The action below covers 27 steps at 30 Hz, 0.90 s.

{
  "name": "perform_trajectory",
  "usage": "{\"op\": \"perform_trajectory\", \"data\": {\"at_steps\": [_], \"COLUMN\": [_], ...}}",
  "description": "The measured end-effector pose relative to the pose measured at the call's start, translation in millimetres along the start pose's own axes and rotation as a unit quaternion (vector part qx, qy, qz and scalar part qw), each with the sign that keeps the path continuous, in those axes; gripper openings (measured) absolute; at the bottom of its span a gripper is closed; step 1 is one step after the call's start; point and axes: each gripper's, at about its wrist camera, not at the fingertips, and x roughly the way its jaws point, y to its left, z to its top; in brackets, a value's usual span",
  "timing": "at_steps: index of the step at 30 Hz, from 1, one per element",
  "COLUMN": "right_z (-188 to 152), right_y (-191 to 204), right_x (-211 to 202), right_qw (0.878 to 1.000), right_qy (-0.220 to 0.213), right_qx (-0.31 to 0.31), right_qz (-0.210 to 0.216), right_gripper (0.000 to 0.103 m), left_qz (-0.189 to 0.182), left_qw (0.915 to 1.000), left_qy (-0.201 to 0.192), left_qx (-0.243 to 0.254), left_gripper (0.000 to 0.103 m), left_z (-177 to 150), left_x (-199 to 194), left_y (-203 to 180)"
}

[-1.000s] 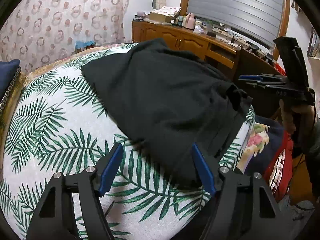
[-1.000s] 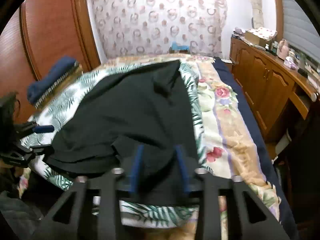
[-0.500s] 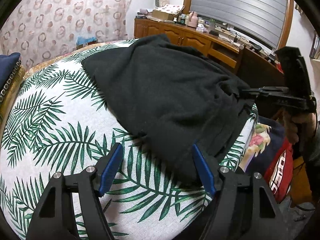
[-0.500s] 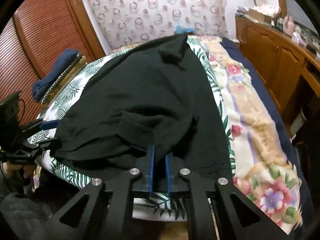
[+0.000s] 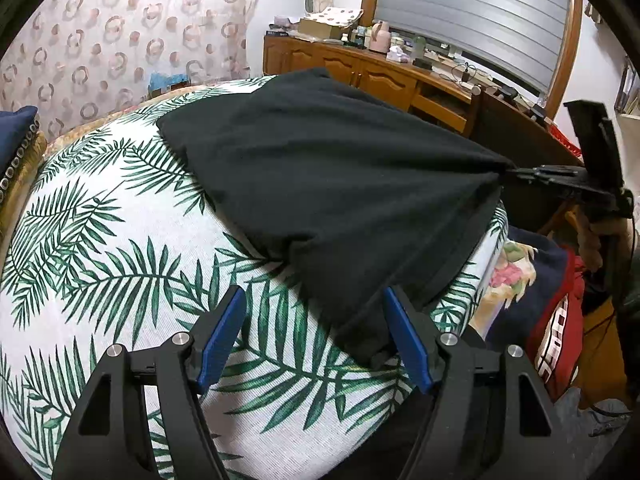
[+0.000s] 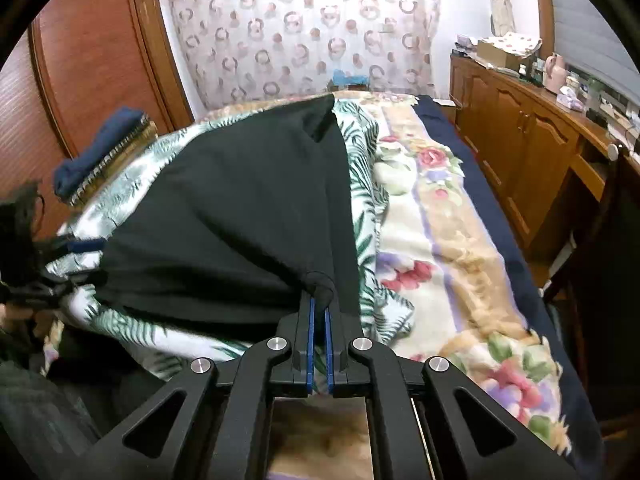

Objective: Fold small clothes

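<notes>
The black garment lies spread on the leaf-print cover of the bed, and its long axis runs from the far corner at about 11 o'clock in the left wrist view down to the near hem at about 5 o'clock. The right gripper has its jaws pinched nearly together on a bunched corner of the cloth; they have just been closing, and the fabric sits between the blue pads and rises in a taut ridge away toward 12 o'clock in its own view. In the left wrist view that same gripper shows at 3 o'clock, with the cloth pulled into a point toward it. The left gripper stands wide and holds nothing: the other near corner of the garment hangs just inside its right pad, at roughly 1 o'clock from the gap, while its left pad is over bare leaf-print cover. So the corner still free lies nearer the left hand, slightly to the right of its centre line. I judge the coming move turns on bringing that gap over the corner before closing, so both near corners can be carried along the garment's length toward the far edge
</notes>
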Motion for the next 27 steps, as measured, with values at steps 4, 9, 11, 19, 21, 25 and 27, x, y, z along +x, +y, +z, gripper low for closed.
{"op": "perform_trajectory", "data": {"at_steps": [4, 9, 11, 19, 21, 25, 27], "right_z": [4.2, 5.7, 4.6, 0.3, 1.0, 2.1, 2.8], "right_y": [0.9, -3.5, -5.7, 0.5, 1.3, 0.0, 0.6], "right_x": [6.2, 5.6, 8.5, 26.8, 25.3, 22.0, 16.5], "right_qw": [1.0, 1.0, 1.0, 0.999, 0.999, 0.999, 0.999], "right_qy": [0.013, -0.004, -0.009, -0.003, -0.003, -0.009, -0.016], "right_qx": [0.001, 0.018, 0.027, 0.039, 0.039, 0.036, 0.031], "right_qz": [-0.005, -0.01, -0.01, 0.007, 0.004, 0.001, -0.004], "right_gripper": [0.011, 0.05, 0.052, 0.052, 0.052, 0.052, 0.052], "left_qz": [-0.01, -0.018, -0.019, -0.018, -0.022, -0.023, -0.036], "left_qw": [0.9999, 0.9998, 0.9998, 0.9997, 0.9996, 0.9993, 0.9991], "left_qy": [0.003, 0.01, 0.011, 0.01, 0.011, 0.012, 0.011], "left_qx": [0.001, 0.003, 0.004, 0.012, 0.017, 0.026, 0.021], "left_gripper": [0.068, 0.061, 0.061, 0.051, 0.045, 0.03, 0.011], "left_z": [-3.8, -6.6, -7.2, -7.7, -8.0, -8.4, -7.9], "left_x": [0.1, 3.1, 3.6, 3.8, 3.5, 4.0, 3.3], "left_y": [-4.4, -10.1, -11.2, -15.5, -18.3, -23.4, -23.3]}}
